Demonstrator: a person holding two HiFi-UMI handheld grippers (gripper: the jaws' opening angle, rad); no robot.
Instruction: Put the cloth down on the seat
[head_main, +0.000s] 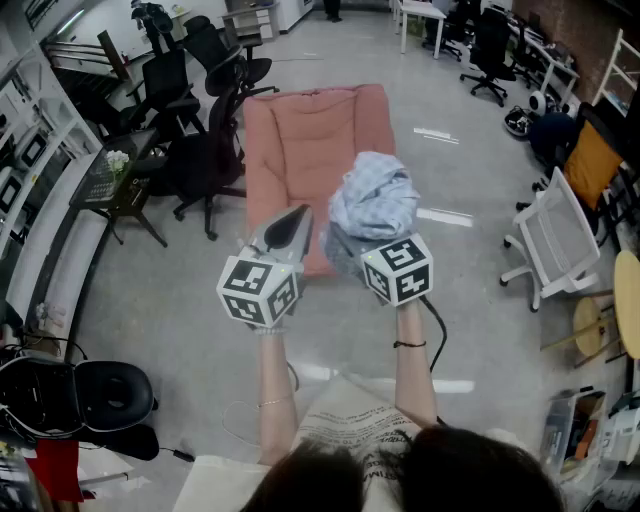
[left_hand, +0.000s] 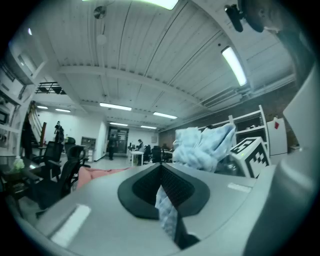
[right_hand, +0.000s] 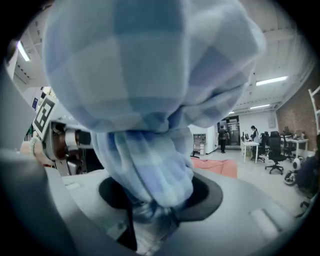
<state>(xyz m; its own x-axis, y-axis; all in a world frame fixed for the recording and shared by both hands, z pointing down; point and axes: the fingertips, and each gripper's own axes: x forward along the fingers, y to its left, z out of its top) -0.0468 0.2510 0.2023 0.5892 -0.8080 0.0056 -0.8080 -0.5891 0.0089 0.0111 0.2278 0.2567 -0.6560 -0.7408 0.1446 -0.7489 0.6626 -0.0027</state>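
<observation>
Within left fingers (left_hand: 95, 200) and right fingers (right_hand: 242, 207), cloth (head_main: 375, 200).

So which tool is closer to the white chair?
Right. The right tool, bunched with cloth, is on the white chair's side; the left tool sits beyond it, farther from the chair.

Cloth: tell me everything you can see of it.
The cloth is soft fabric in a light blue and white check, crumpled into a loose bunch. It is held up in the air and has not been laid on the pink seat, which lies on the floor beyond it. The right tool is shut on a thick wad of it, with the bulk heaped above the jaws. The left tool pinches a thin strip of it.
</observation>
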